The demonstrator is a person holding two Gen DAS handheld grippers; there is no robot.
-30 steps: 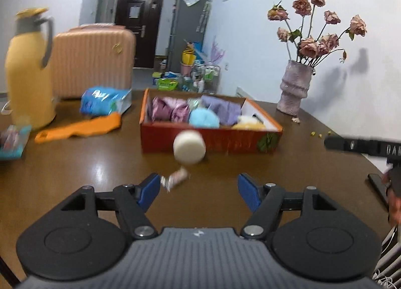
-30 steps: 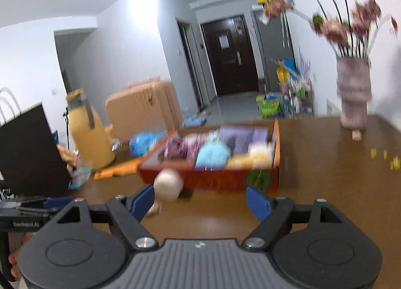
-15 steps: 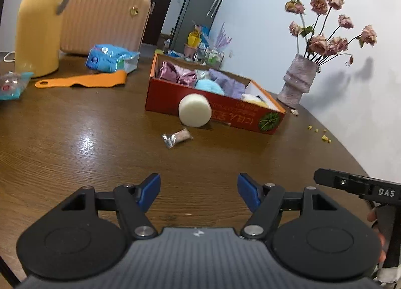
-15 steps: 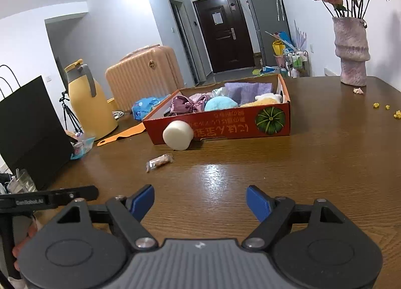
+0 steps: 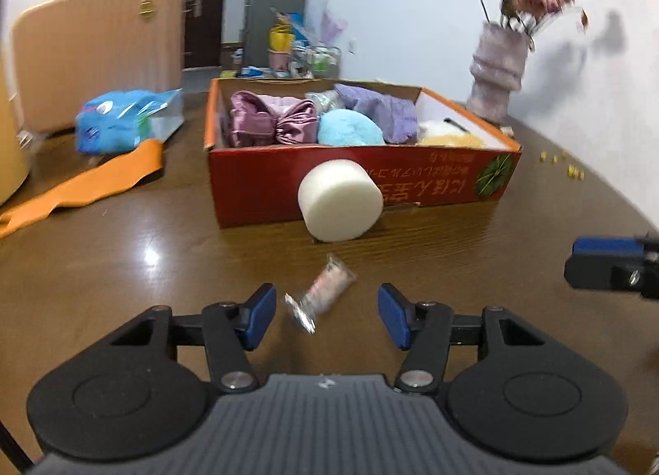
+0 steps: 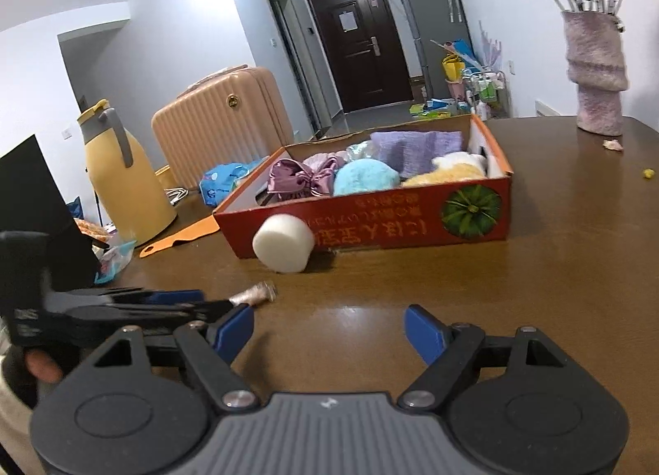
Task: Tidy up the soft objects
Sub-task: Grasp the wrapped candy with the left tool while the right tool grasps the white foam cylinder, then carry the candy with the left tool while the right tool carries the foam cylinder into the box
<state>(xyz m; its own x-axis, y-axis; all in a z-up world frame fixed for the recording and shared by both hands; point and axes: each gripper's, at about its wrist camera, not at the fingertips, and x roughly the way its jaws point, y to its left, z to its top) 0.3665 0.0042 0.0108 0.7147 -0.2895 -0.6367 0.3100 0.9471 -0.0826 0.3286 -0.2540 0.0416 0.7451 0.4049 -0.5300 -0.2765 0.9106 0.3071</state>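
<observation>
Left wrist view
Left gripper [image 5: 325, 314]: jaws spread wide, nothing gripped; blue fingertips [image 5: 259, 316] stand apart on either side of the wrapped sweet.
Wrapped sweet [image 5: 323, 294]: lying on the table [image 5: 123, 269], in the gap just ahead of the fingertips, touching neither.
White foam cylinder [image 5: 340, 205]: further ahead, on its side, resting against the front wall of the red box.
Red box [image 5: 263, 187]: straight ahead, open top. Contents left to right: mauve satin bow [image 5: 269, 123], blue plush ball [image 5: 350, 129], purple knitted cloth [image 5: 381, 106], cream plush toy [image 5: 447, 135].
Ahead-left of the box: blue packet [image 5: 119, 123] and orange strip [image 5: 82, 187], both on the table.
Ahead-right: vase [image 5: 496, 75] with dried roses, blurred.
Right gripper, as seen here: one blue-tipped finger enters at the right edge; its opening cannot be judged from this view.

Right wrist view
Right gripper [image 6: 329, 335]: jaws fully apart, holding nothing; bare table between the fingertips.
Red box [image 6: 370, 224]: ahead, slightly left; same four soft items visible inside.
White foam cylinder [image 6: 282, 242]: ahead-left, against the box front.
Wrapped sweet [image 6: 255, 294]: ahead-left, beside the tips of the left gripper [image 6: 193, 304], which reaches in from the left.
Seen only in this view: yellow thermos jug [image 6: 123, 182] and black bag [image 6: 29, 203] far left.
Seen in both views: peach suitcase [image 6: 222, 121] behind the table.
</observation>
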